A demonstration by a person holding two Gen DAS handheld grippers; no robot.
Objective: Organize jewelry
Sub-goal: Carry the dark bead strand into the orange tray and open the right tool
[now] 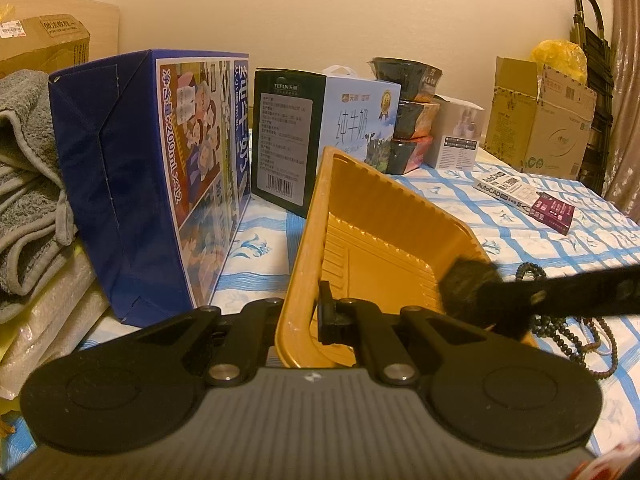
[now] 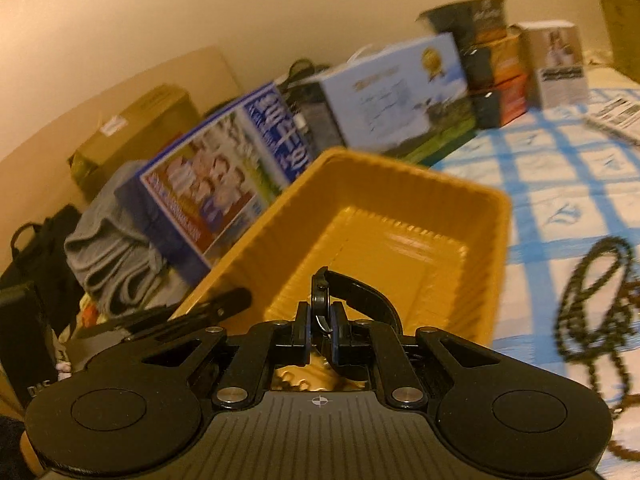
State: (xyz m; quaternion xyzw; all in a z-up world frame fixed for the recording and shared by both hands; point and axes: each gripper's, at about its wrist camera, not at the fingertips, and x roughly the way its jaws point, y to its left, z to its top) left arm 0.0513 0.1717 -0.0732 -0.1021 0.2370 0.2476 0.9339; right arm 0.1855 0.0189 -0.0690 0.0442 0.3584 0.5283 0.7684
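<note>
A golden plastic tray [image 1: 384,240] stands tilted on the blue checked bedsheet, and my left gripper [image 1: 302,312] is shut on its near rim. My right gripper [image 2: 321,322] is shut on a black curved band [image 2: 360,288] with a small metal ring, holding it just over the tray [image 2: 400,184]. In the left wrist view the right gripper [image 1: 560,296] reaches in from the right as a blurred dark bar above the tray's right edge. Dark bead necklaces [image 2: 592,300] lie tangled on the sheet right of the tray [image 1: 568,332]. The left gripper's fingers [image 2: 224,304] show at the tray's left rim.
A blue milk carton [image 1: 160,184] and a dark green box [image 1: 284,136] stand close behind the tray. Grey towels [image 1: 28,160] are piled at the left. Stacked bowls [image 1: 412,112], a cardboard box [image 1: 540,120] and a book [image 1: 512,192] sit farther back right.
</note>
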